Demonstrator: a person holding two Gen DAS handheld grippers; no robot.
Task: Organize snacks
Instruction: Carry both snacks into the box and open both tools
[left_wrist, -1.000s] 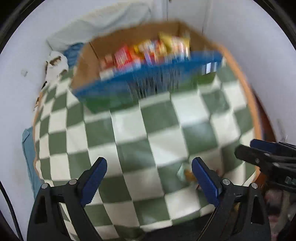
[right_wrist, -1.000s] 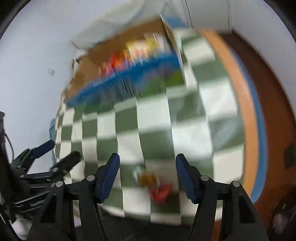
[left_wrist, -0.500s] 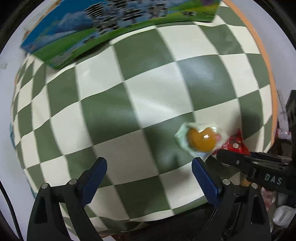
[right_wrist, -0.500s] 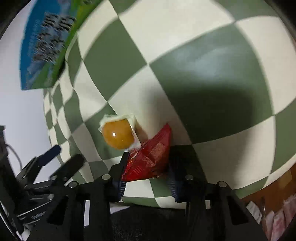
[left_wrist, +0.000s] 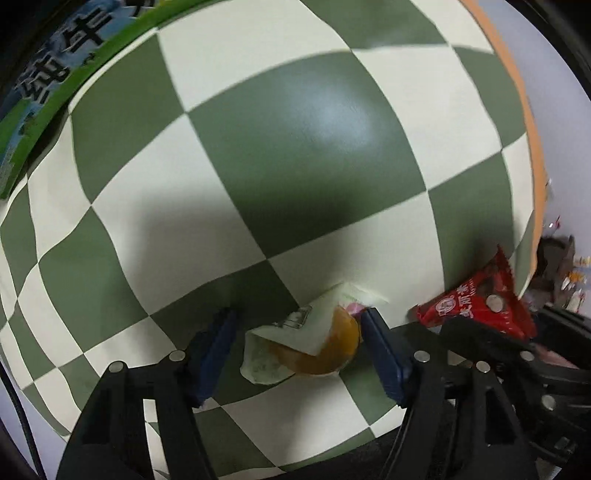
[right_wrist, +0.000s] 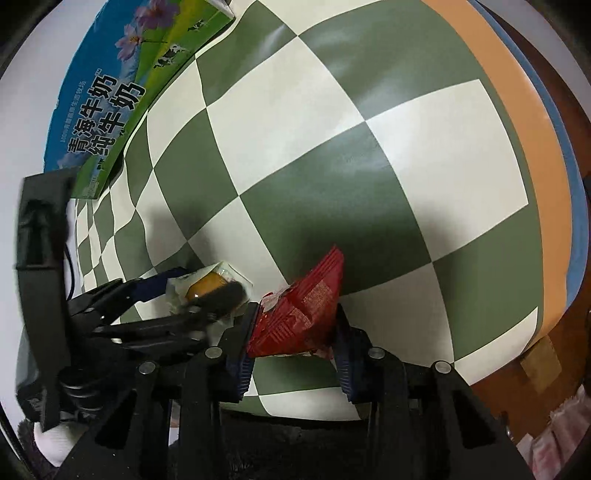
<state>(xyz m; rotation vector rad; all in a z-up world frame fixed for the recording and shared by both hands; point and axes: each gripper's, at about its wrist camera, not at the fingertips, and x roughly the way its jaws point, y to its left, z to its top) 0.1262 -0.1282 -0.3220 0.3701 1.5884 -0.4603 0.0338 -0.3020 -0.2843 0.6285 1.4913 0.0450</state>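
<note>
A clear-wrapped orange jelly snack (left_wrist: 314, 339) lies on the green-and-white checked tablecloth (left_wrist: 288, 155) between the fingers of my left gripper (left_wrist: 297, 332). The jaws are closing around it; the right pad touches it, the left pad stands just off the wrapper. The snack also shows in the right wrist view (right_wrist: 208, 286). My right gripper (right_wrist: 293, 325) is shut on a red snack packet (right_wrist: 299, 314), which also shows in the left wrist view (left_wrist: 476, 302). Both snacks lie near the table's front edge.
A blue-and-green milk carton box (right_wrist: 110, 92) stands at the far left of the table; its side shows in the left wrist view (left_wrist: 48, 74). The table's orange rim (right_wrist: 517, 129) runs along the right. More packets lie below the table at right (left_wrist: 569, 280).
Both grippers have come down from high above the table to the two snacks. The right gripper has closed on the red packet. The left gripper's fingers have narrowed around the jelly snack.
</note>
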